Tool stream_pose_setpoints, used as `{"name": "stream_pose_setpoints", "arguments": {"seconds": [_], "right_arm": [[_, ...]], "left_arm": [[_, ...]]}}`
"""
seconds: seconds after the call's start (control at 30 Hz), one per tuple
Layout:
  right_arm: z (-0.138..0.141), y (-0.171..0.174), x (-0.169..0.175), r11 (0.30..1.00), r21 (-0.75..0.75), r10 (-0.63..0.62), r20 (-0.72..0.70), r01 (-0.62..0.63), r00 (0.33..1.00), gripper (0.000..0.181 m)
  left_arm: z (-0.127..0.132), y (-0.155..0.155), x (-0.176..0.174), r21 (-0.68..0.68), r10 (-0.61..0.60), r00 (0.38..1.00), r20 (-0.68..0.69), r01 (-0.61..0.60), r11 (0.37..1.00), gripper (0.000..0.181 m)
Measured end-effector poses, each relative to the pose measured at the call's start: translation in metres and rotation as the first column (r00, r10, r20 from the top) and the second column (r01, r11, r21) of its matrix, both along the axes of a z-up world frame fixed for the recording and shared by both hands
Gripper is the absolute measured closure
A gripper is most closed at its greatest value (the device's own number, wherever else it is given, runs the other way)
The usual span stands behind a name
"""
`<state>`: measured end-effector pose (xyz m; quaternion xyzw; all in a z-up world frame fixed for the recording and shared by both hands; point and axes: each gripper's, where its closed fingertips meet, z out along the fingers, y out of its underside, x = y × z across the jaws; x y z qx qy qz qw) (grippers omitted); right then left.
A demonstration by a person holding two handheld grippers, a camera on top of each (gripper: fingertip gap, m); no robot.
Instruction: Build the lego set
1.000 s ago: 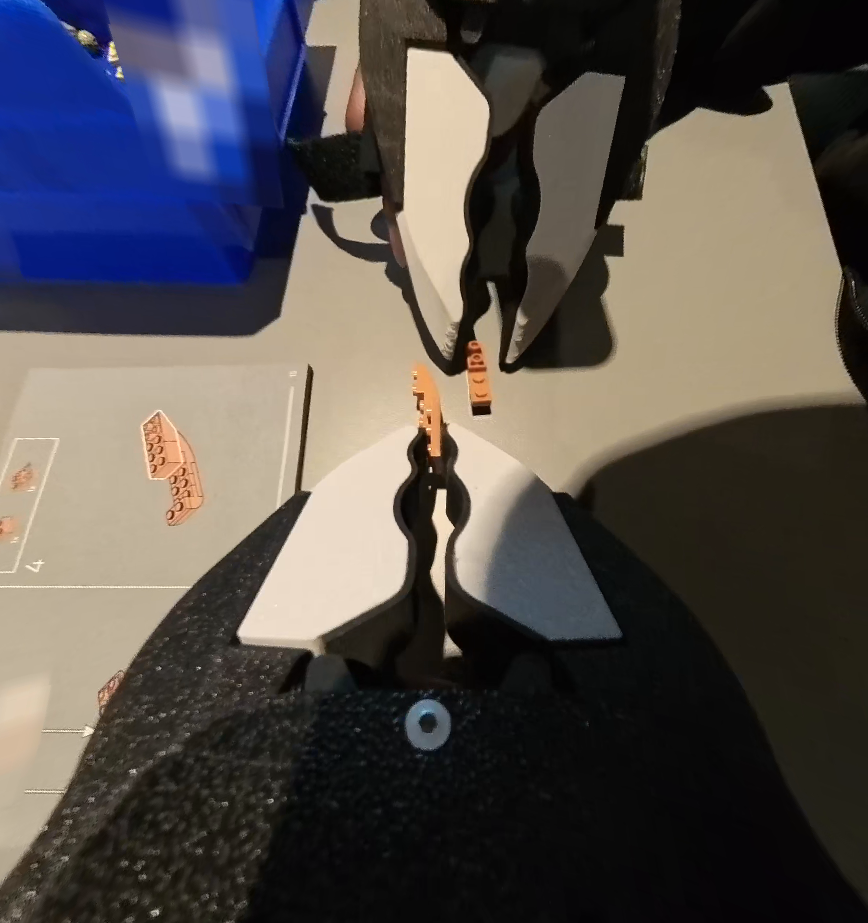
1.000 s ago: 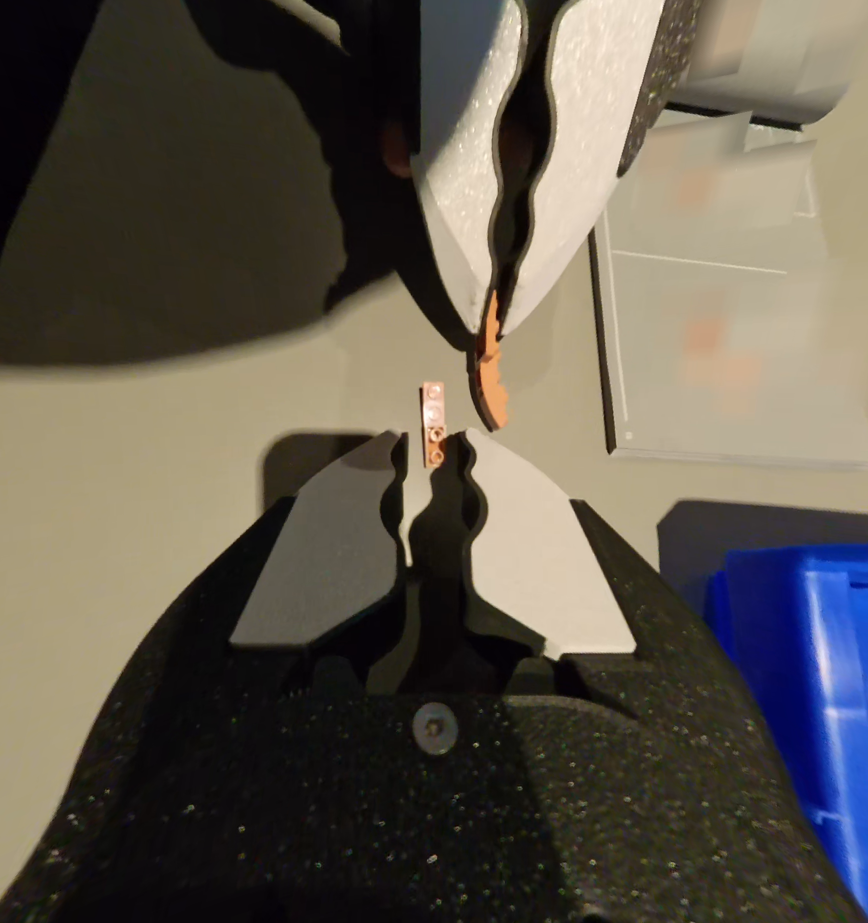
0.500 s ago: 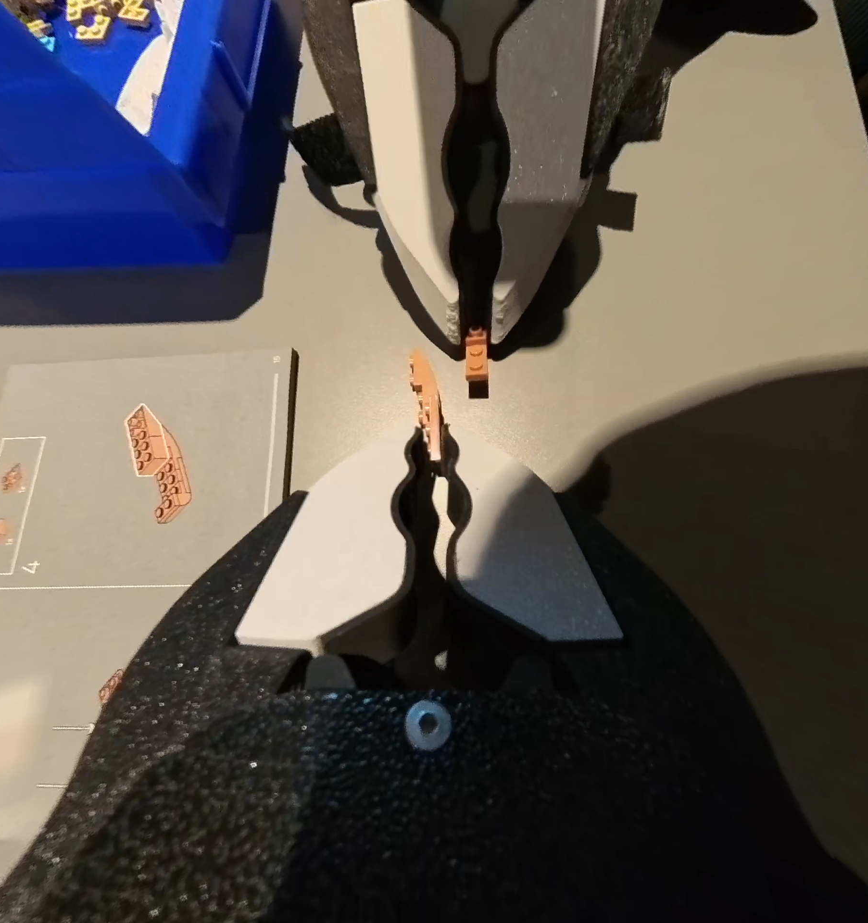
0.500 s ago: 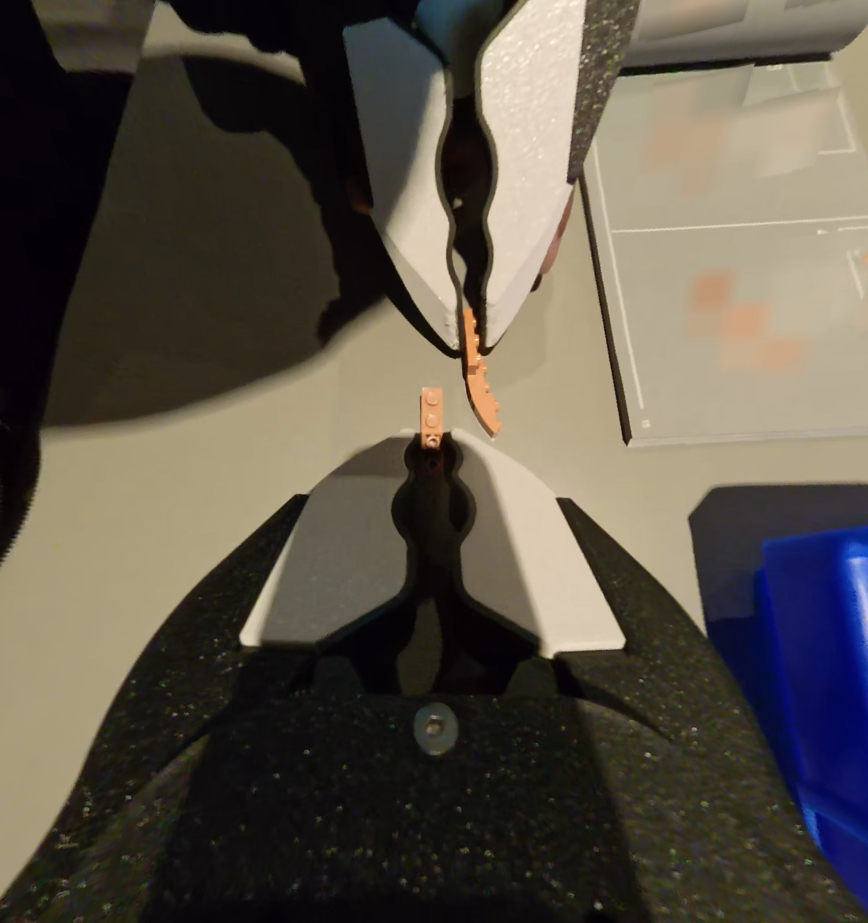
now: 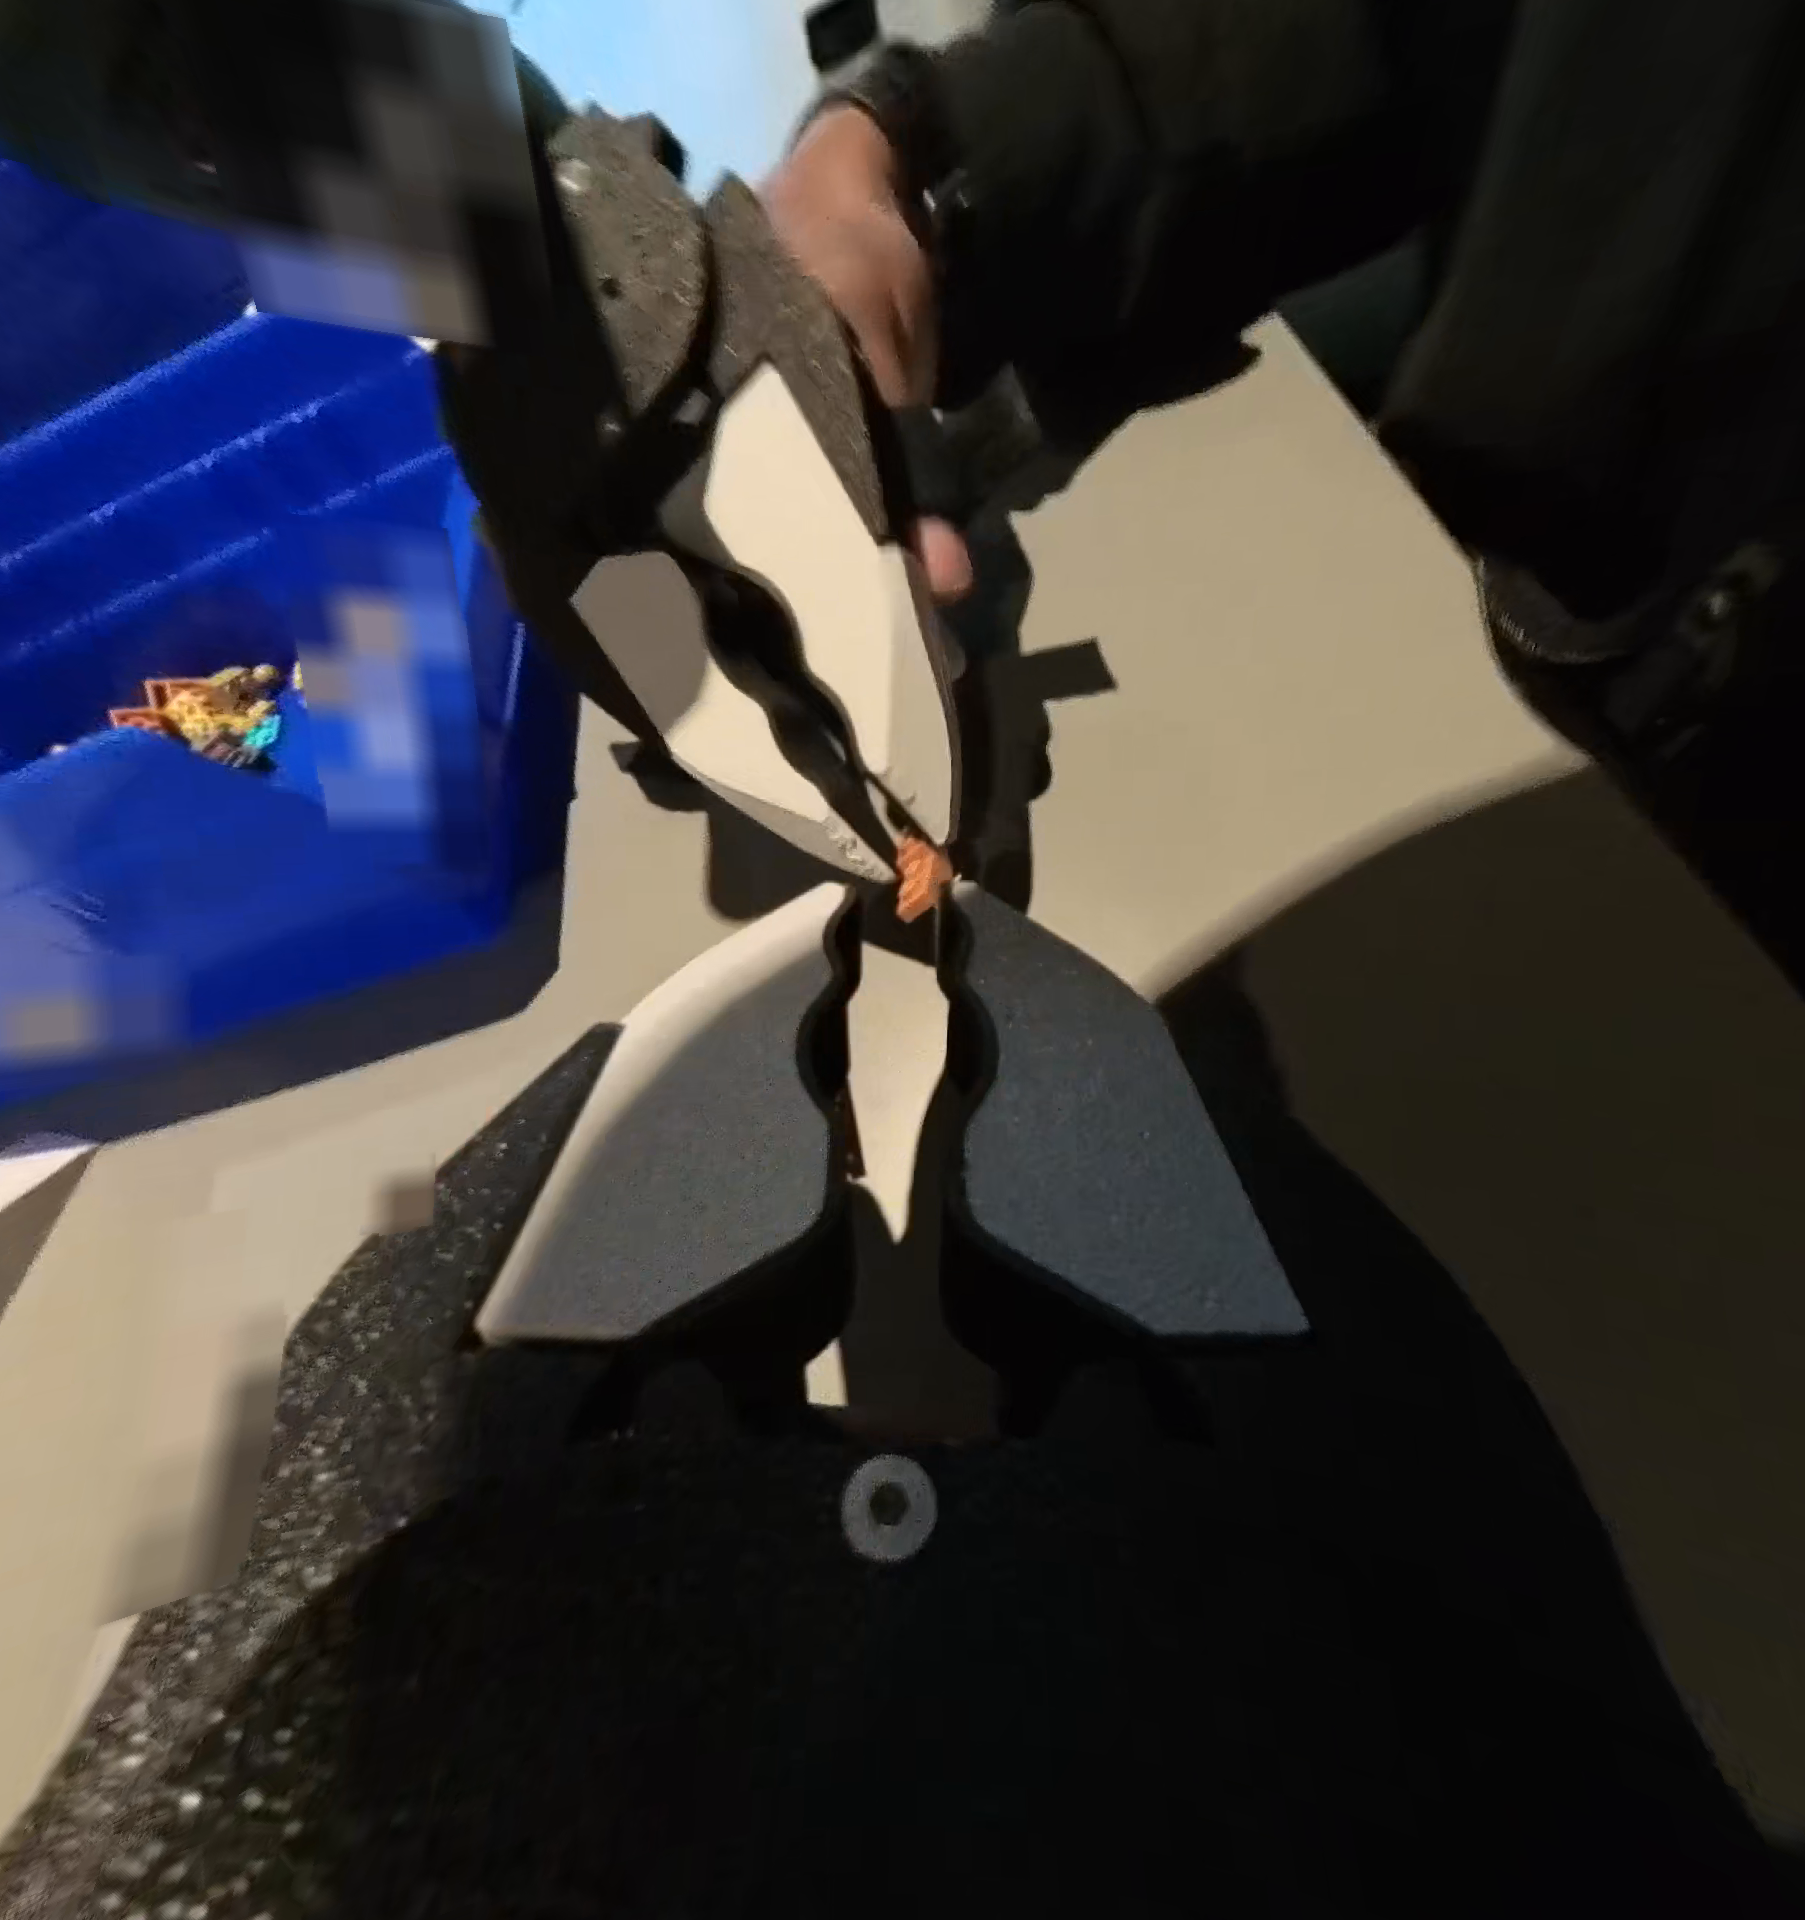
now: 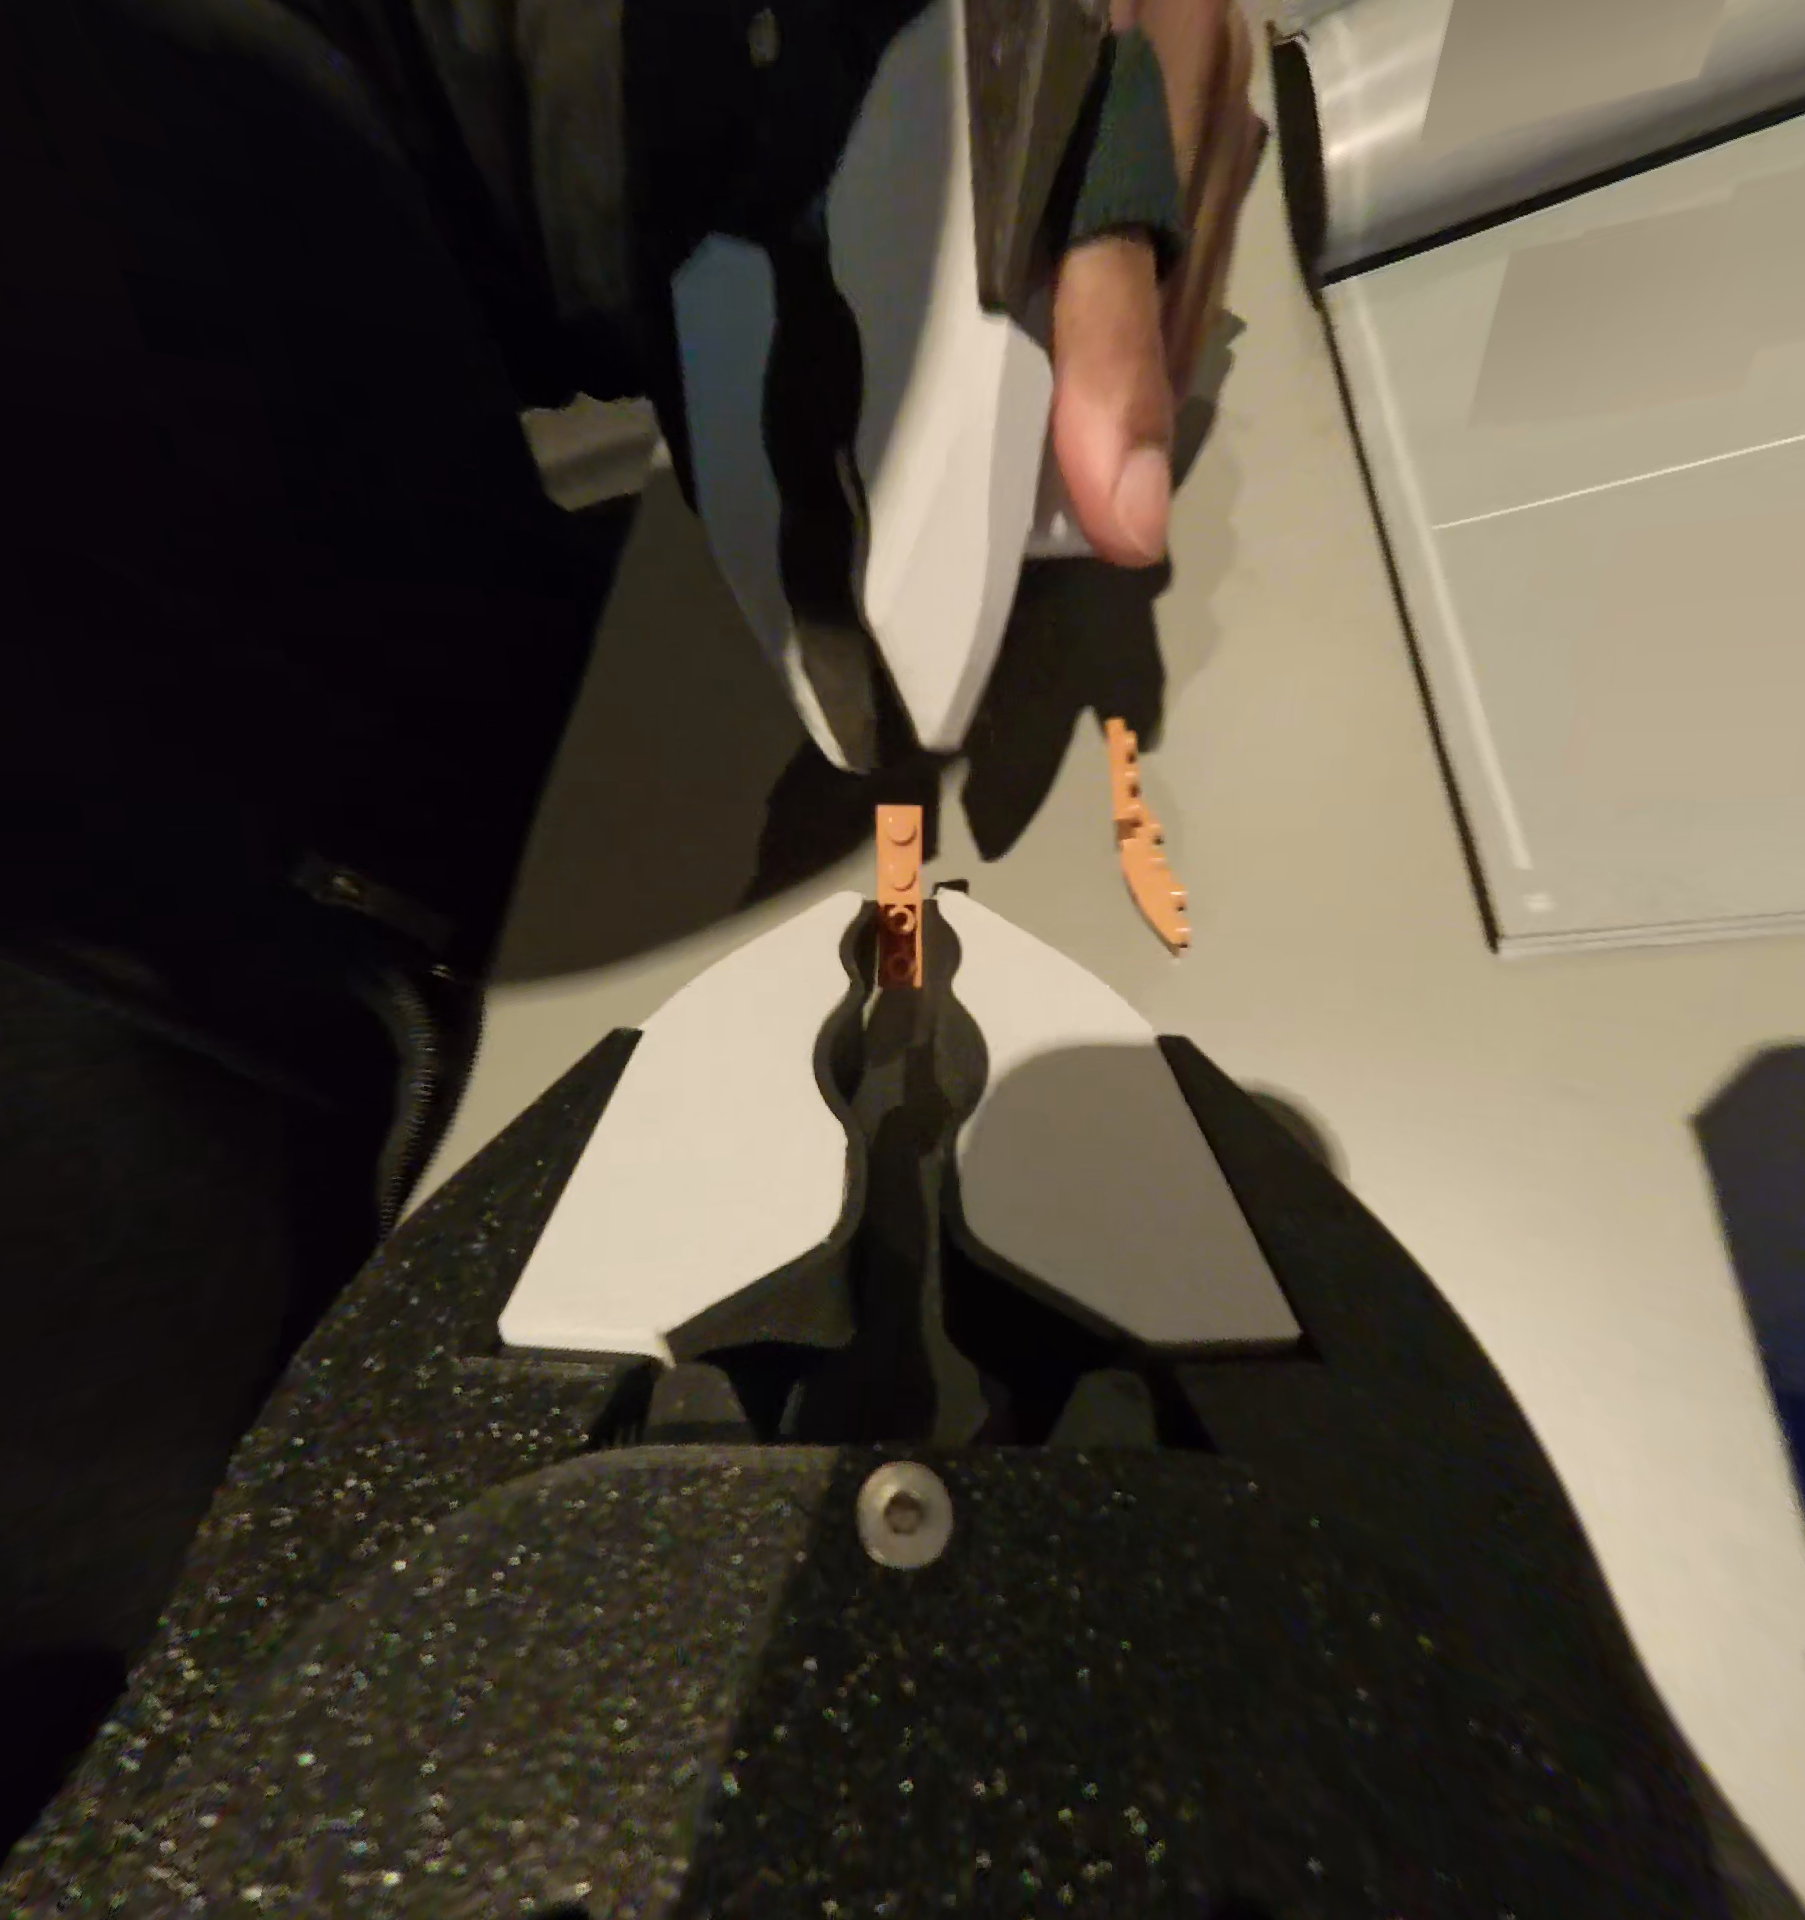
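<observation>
My right gripper (image 6: 903,902) is shut on a small orange plate (image 6: 898,857) that sticks out past its fingertips. The plate also shows in the left wrist view (image 5: 919,871), held in the right gripper (image 5: 903,857) just beyond my left fingertips. My left gripper (image 5: 900,902) is open and empty, with bare table showing through the gap. In the right wrist view the left gripper (image 6: 882,750) hangs just beyond the plate's far end. A curved orange wedge plate (image 6: 1147,842) lies loose on the grey table to the right.
A blue bin (image 5: 202,852) with loose pieces (image 5: 212,707) stands at the left. The instruction sheet (image 6: 1625,644) lies at the right of the wedge plate. A person's hand (image 5: 867,281) and dark sleeves crowd the far side. A thumb (image 6: 1106,436) rests on the left gripper. My two grippers' fingertips are within a few centimetres of each other.
My left gripper has opened and let go of the curved wedge plate, which now lies on the table. Both grippers have tilted and come closer, tip to tip. The right still holds the small plate.
</observation>
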<state>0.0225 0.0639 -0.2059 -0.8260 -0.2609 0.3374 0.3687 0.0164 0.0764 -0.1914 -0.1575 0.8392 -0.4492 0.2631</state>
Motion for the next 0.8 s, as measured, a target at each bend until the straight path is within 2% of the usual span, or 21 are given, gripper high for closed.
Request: {"name": "stream_pose_setpoints", "arguments": {"seconds": [0.13,0.53,0.8], "right_arm": [[0.004,-0.003,-0.005,0.999,-0.026,0.020,-0.061,-0.022,0.998,0.172],[0.002,-0.011,-0.017,0.992,-0.095,0.069,-0.104,-0.079,0.992,0.172],[0.005,-0.014,-0.019,0.988,-0.115,0.084,-0.148,-0.101,0.985,0.173]], "left_arm": [[-0.008,-0.002,-0.002,0.031,-0.024,1.000,0.005,0.024,0.999,0.169],[-0.013,-0.017,-0.014,0.094,-0.129,0.989,0.072,0.123,0.988,0.173],[-0.009,-0.020,-0.015,0.097,-0.148,0.980,0.132,0.135,0.986,0.176]]}}
